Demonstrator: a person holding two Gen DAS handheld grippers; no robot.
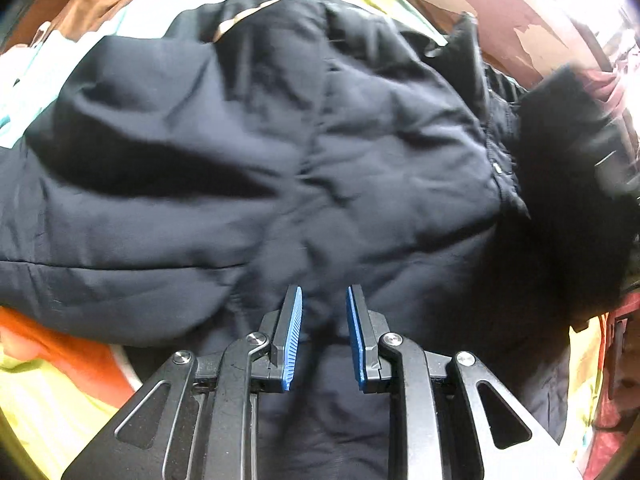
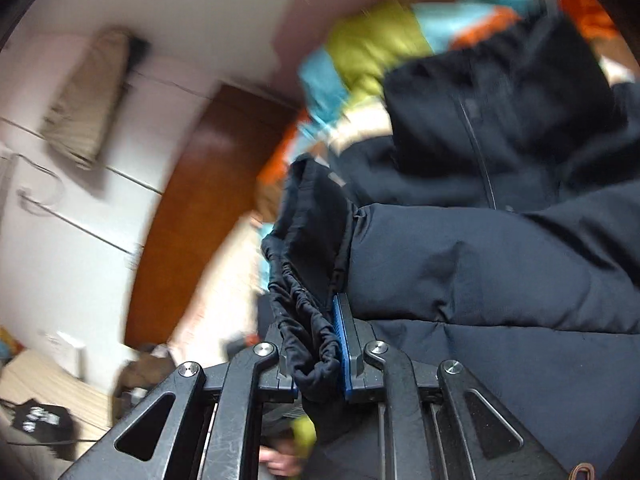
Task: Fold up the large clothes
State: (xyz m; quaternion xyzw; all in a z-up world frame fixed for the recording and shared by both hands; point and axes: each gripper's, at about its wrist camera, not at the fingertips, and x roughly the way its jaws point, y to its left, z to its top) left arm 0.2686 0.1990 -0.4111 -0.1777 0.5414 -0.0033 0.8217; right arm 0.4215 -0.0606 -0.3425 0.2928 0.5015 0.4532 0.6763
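The jacket [image 1: 248, 152] lies on a colourful bedspread [image 1: 132, 12]; my right gripper [image 2: 320, 344] pinches its elastic cuff [image 2: 308, 320], my left gripper [image 1: 324, 300] hovers slightly parted, empty.

Matt cloth, matt metal, ribbed blue pads

The dark padded jacket [image 1: 248, 152] is showing smooth, matt, puffy fabric; its gathered elastic cuff [image 2: 308, 320] is looking crinkled. At six o'clock, the fingers [image 1: 294, 336] are showing ribbed blue rubbery pads on scuffed matt black metal.
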